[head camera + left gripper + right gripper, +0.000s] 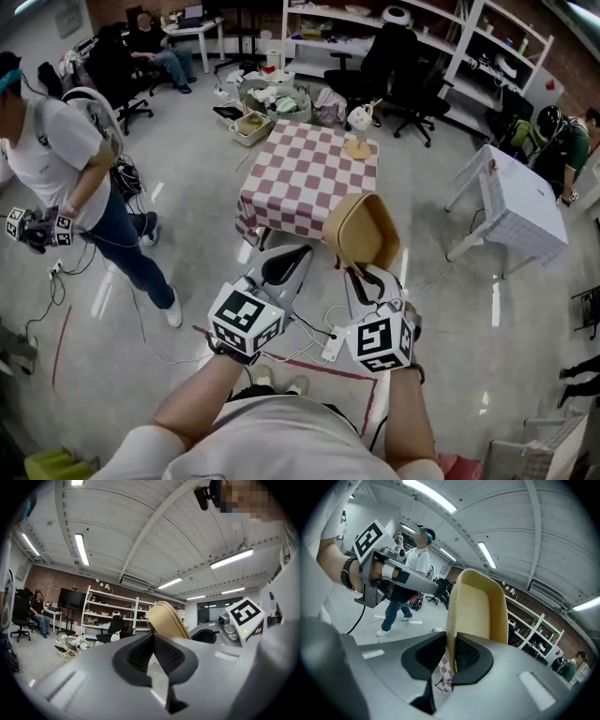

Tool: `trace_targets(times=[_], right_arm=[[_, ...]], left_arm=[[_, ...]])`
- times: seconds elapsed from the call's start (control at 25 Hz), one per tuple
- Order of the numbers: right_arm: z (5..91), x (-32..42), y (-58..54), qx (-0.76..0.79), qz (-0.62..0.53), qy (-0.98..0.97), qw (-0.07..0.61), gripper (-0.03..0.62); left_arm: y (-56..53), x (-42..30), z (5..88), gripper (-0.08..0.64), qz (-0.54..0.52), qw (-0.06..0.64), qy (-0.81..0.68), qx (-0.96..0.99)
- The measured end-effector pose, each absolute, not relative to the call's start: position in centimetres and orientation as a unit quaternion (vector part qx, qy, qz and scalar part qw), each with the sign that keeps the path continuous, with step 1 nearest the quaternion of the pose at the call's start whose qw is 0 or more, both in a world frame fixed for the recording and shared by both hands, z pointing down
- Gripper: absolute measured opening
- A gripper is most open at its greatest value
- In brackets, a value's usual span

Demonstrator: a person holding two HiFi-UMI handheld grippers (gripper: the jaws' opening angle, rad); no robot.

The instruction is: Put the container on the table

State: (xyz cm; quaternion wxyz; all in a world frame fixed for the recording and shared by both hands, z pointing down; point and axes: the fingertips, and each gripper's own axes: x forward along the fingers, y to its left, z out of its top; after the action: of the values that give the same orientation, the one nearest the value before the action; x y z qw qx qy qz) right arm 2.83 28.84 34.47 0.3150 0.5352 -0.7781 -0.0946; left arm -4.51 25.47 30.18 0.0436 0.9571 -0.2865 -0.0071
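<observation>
The right gripper [360, 274] is clamped on one wall of the tan container [362, 228], which is up in the air by the checkered table [302, 178] — not resting on it. The left gripper [291, 258] is alongside, its jaws pressed together on nothing (both cubes carry black-and-white square markers).

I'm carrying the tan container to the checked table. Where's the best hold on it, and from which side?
Grip the thin wall at the rim, one jaw inside and one outside, coming in over the open edge nearest you. The tan container looks too broad to span across its body, and the right gripper clamps that wall this way.
</observation>
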Motion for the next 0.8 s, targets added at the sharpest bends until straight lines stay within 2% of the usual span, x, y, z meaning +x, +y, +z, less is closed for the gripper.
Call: trace_targets(times=[0.28,0.8], right_arm=[[33.8,3.5,29.1,0.532,-0.098,-0.792,0.283,0.052],[34.9,5.3,25.9,0.530,-0.091,-0.794,0.282,0.052]], left_arm=[[25.2,-4.2,30.2,0.000,-0.009,0.044,-0.300,0.953],[22.0,-3.4,31.5,0.000,-0.003,0.062,-0.315,0.947]])
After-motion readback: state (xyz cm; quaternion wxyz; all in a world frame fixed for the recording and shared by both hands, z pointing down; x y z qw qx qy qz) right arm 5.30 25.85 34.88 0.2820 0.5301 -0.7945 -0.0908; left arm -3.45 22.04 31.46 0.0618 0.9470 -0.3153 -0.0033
